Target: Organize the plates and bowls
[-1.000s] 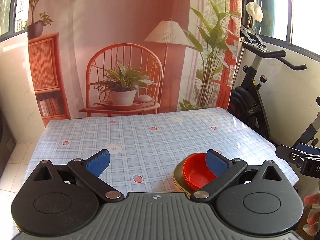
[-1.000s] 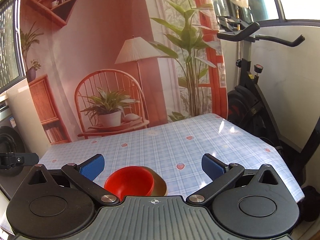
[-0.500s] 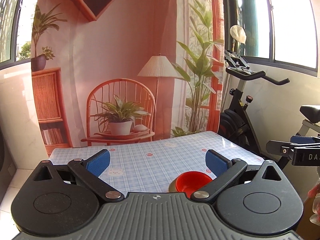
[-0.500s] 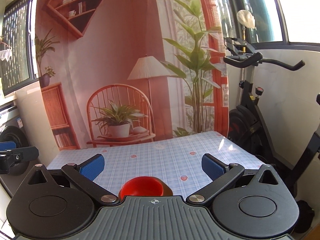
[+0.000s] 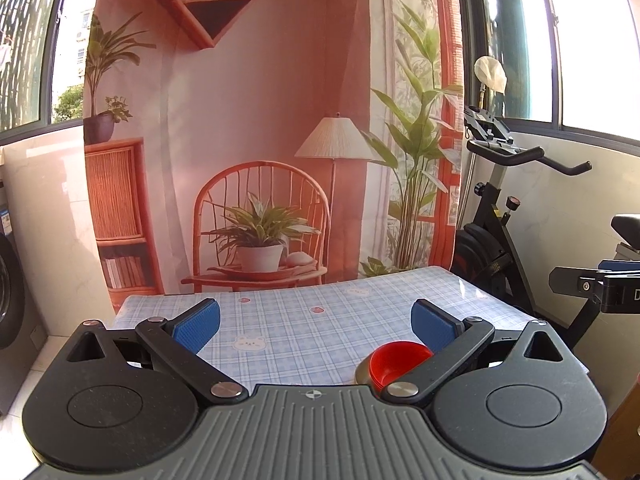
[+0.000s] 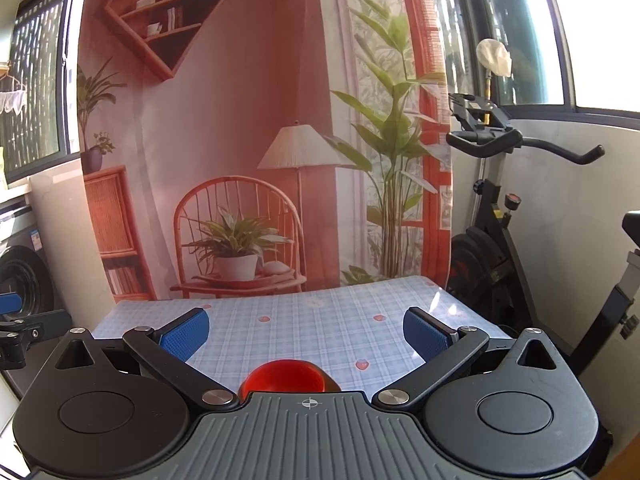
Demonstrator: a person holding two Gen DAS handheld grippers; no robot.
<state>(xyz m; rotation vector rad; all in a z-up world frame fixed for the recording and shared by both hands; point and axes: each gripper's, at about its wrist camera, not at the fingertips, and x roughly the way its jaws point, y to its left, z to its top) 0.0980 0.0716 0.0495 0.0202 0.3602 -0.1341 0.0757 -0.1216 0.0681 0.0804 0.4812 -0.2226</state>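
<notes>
A red bowl [image 5: 394, 362] sits on an olive plate [image 5: 361, 374] near the front of the blue checked table [image 5: 304, 320]. In the left wrist view it lies low at the right, partly behind the right finger. My left gripper [image 5: 316, 322] is open and empty, held above and behind the stack. In the right wrist view the red bowl [image 6: 284, 376] shows just above the gripper body, with a sliver of the plate [image 6: 332, 383] at its right. My right gripper [image 6: 306, 332] is open and empty, also above the stack.
A printed backdrop [image 5: 260, 140] hangs behind the table's far edge. An exercise bike [image 5: 504, 216] stands right of the table. A washing machine [image 6: 24, 280] is at the left. The other gripper shows at each view's side edge [image 5: 600, 286].
Both grippers have risen and tilted up. The table and the bowl stack have sunk lower in both views. Both grippers stay open.
</notes>
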